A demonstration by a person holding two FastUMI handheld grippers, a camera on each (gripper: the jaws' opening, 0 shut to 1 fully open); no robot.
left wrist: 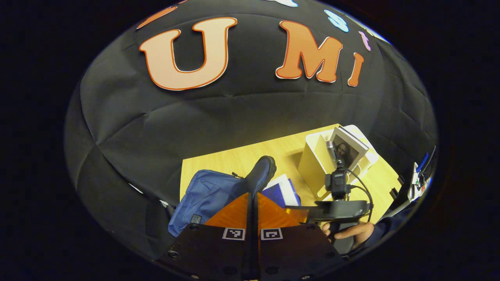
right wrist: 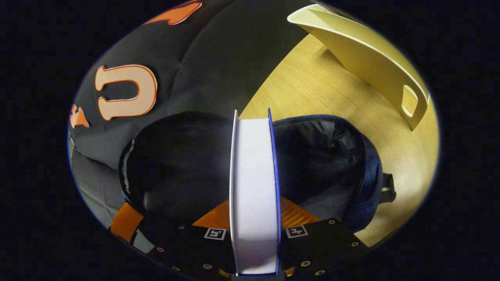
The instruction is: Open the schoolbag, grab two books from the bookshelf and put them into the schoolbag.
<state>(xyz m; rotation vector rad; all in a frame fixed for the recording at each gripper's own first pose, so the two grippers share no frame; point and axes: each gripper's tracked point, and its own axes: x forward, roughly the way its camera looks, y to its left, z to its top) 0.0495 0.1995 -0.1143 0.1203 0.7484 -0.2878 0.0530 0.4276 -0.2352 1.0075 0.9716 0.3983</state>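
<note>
Schoolbag [right wrist: 324, 156]: unzipped. Right claw [right wrist: 254, 218]: clamped on book [right wrist: 254, 175] above opening. Left claw [left wrist: 261, 175]: closed on bag's edge. Further book [left wrist: 345, 150] in bookshelf [left wrist: 312, 160].

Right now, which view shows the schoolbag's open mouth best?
The right gripper view: it looks straight down into the schoolbag, dark lining visible, with the book held over it. The left gripper view shows the bag's blue outside from the side.
</note>
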